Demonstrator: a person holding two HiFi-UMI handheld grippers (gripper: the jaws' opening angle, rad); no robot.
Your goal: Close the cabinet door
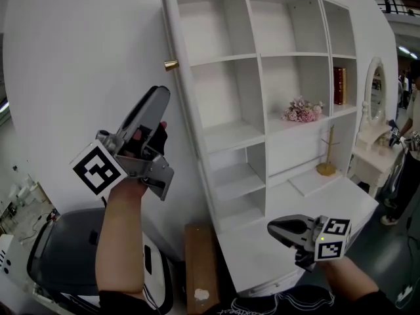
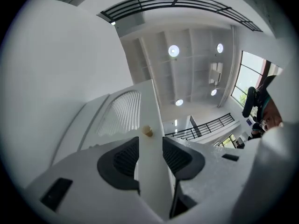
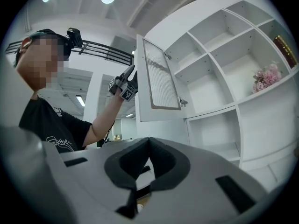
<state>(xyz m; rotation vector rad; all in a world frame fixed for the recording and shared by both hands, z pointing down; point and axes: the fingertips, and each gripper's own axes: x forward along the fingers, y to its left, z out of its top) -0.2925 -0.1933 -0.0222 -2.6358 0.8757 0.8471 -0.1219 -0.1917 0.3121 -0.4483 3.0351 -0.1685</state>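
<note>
The white cabinet (image 1: pixel 262 110) stands with open shelves. Its tall door (image 1: pixel 85 58) is swung wide to the left, a gold knob (image 1: pixel 170 65) near its free edge. My left gripper (image 1: pixel 161 96) is raised and points up at that edge. In the left gripper view the door's edge (image 2: pixel 152 120) runs between the jaws of the left gripper (image 2: pixel 150 155), which stand apart astride it, just below the knob (image 2: pixel 147 131). My right gripper (image 1: pixel 272 228) hangs low before the cabinet's base, shut and empty (image 3: pixel 148 143). The right gripper view shows the door (image 3: pixel 161 80) with the left gripper (image 3: pixel 126 80) at its edge.
Pink flowers (image 1: pixel 302 111), a red book (image 1: pixel 339 85) and a gold stand (image 1: pixel 326 168) sit on the shelves. A brown box (image 1: pixel 200 268) lies on the floor by the cabinet's foot. A dressing table with a mirror (image 1: pixel 375 87) and a person (image 1: pixel 410 130) are at the right.
</note>
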